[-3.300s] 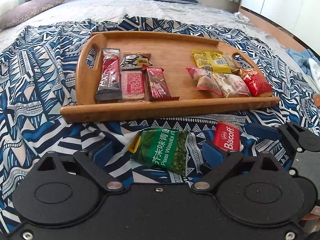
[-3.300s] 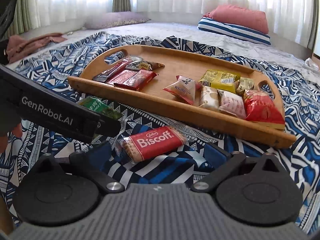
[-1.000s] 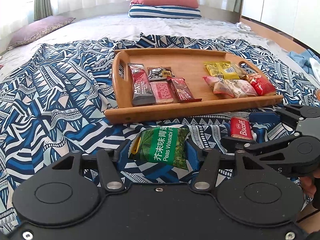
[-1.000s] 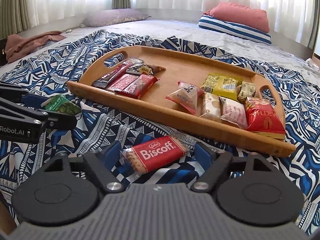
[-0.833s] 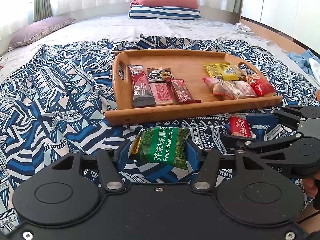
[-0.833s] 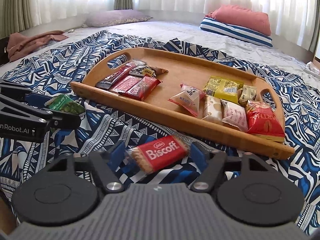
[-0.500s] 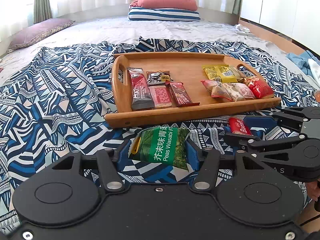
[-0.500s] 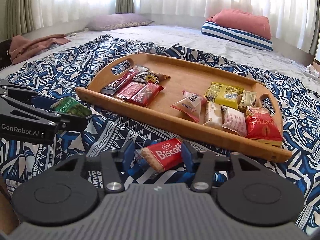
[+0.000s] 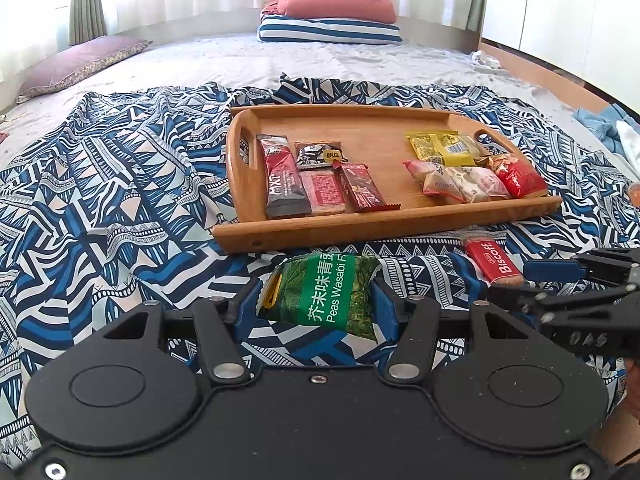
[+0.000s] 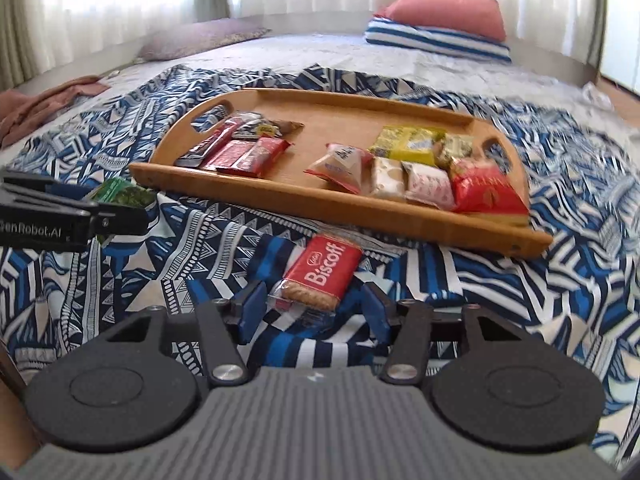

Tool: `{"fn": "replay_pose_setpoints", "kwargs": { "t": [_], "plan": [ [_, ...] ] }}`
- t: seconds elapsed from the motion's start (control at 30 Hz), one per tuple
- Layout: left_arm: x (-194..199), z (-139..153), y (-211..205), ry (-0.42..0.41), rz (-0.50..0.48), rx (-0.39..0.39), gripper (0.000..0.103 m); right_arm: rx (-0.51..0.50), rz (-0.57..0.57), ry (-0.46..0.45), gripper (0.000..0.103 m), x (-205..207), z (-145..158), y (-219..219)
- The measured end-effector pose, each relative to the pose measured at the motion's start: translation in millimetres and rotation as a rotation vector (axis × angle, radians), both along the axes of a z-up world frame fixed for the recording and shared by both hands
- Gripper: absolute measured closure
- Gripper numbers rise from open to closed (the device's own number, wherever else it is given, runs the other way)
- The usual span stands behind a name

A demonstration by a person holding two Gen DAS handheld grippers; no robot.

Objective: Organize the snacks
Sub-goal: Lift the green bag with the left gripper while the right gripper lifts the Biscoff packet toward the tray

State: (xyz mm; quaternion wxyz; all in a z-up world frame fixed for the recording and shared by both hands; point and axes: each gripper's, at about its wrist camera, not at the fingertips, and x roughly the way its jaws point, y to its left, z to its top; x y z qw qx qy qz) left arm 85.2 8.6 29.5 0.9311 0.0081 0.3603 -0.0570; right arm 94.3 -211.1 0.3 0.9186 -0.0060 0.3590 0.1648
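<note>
- The wooden tray [image 9: 384,224] sat on the blue-and-white patterned cloth [image 9: 100,200] spread over the bed, with a cut-out handle at each end.
- At the tray's left end lay a group of bars: a dark red bar [image 9: 282,178], a small black-and-white packet [image 9: 318,154], a pink-red wrapper [image 9: 322,192] and a maroon bar [image 9: 364,188].
- At its right end lay a yellow packet [image 9: 440,146], pale pink pillow packs [image 9: 452,184] and a bright red packet [image 9: 520,178].
- The green pea packet [image 9: 324,296] read "Peas Wasabi" beside Chinese characters; it was outside the tray, just before its near rim, pinched between the pads of the left claw [image 9: 316,306].
- The red biscuit pack [image 10: 320,274] read "Biscoff" and lay on the cloth in front of the tray, between the pads of the right claw [image 10: 312,312]; the pads were moving apart and stood clear of the pack on both sides.
- The left claw's side carried the words "GenRobot.AI", legible only from the right wrist view.
- The right wrist view alone showed a brownish garment [image 10: 44,100] at the bed's left edge.
- The left wrist view alone showed blue clothing [image 9: 600,120] at the right and white cupboard doors [image 9: 560,8].
- Both views took in a pink pillow [image 9: 336,2] on a striped one [image 9: 328,34].
</note>
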Motion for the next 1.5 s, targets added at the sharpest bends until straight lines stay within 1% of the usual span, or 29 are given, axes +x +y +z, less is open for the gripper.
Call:
{"fn": "replay_pose_setpoints", "kwargs": {
  "t": [0.07,0.13,0.17,0.33,0.37,0.4,0.47,0.5,0.57,0.63,0.8,0.83,0.87,0.97,1.03,1.07,1.13,1.17,1.2,1.27,1.3,1.4,1.43,1.47,1.5],
  "plan": [
    [0,0,-1,0.001,-0.001,-0.002,0.048,0.068,-0.029,0.024,0.032,2,3,-6],
    [0,0,-3,0.001,-0.004,-0.004,0.048,0.104,-0.053,0.034,0.032,5,5,-6],
    [0,0,-4,0.000,-0.006,-0.005,0.048,0.105,-0.062,0.033,0.032,6,6,-5],
    [0,5,-6,-0.015,-0.018,-0.003,0.048,0.036,-0.110,0.028,0.032,15,4,11],
    [1,6,-6,-0.018,-0.019,-0.004,0.048,0.027,-0.115,0.030,0.035,17,3,13],
    [2,8,-6,-0.021,-0.019,-0.006,0.048,0.018,-0.117,0.030,0.046,17,2,16],
    [4,11,-6,-0.028,-0.021,-0.009,0.048,-0.008,-0.130,0.015,0.061,17,1,19],
    [6,13,-5,-0.032,-0.021,-0.011,0.048,-0.008,-0.135,0.005,0.063,17,0,20],
    [9,17,-4,-0.041,-0.020,-0.019,0.048,0.019,-0.135,0.003,0.064,16,0,17],
    [12,21,-2,-0.049,-0.015,-0.024,0.048,0.022,-0.141,-0.004,0.064,15,2,16],
    [23,31,2,-0.062,-0.012,-0.045,0.048,0.041,-0.155,-0.036,0.068,12,15,11],
    [26,33,3,-0.066,-0.012,-0.046,0.048,0.046,-0.159,-0.042,0.073,12,19,9],
    [29,35,3,-0.070,-0.012,-0.045,0.048,0.047,-0.163,-0.047,0.083,13,22,9],
    [36,41,3,-0.076,-0.009,-0.047,0.048,0.042,-0.164,-0.059,0.084,19,31,5],
    [40,44,5,-0.075,-0.006,-0.063,0.048,0.030,-0.138,-0.045,0.073,24,33,6],
    [40,44,6,-0.075,-0.008,-0.067,0.048,0.033,-0.125,-0.039,0.059,25,33,5],
    [40,44,6,-0.076,-0.010,-0.059,0.048,0.013,-0.104,-0.022,0.055,24,31,7],
    [40,42,5,-0.074,-0.010,-0.054,0.048,-0.001,-0.098,-0.009,0.048,24,28,8],
    [40,41,5,-0.071,-0.012,-0.054,0.048,-0.011,-0.097,0.002,0.044,23,25,10],
    [39,38,4,-0.064,-0.013,-0.059,0.048,-0.024,-0.089,0.024,0.044,21,19,12],
    [39,37,3,-0.061,-0.015,-0.060,0.048,-0.032,-0.092,0.033,0.042,20,15,14],
    [37,36,1,-0.061,-0.025,-0.058,0.048,-0.040,-0.091,0.064,0.042,21,6,18],
    [36,36,1,-0.063,-0.028,-0.056,0.048,-0.039,-0.090,0.069,0.047,21,4,19],
    [36,36,1,-0.065,-0.029,-0.055,0.048,-0.038,-0.087,0.066,0.064,21,3,20],
    [36,36,0,-0.065,-0.030,-0.055,0.048,-0.036,-0.082,0.062,0.067,21,4,21]
  ]
}}
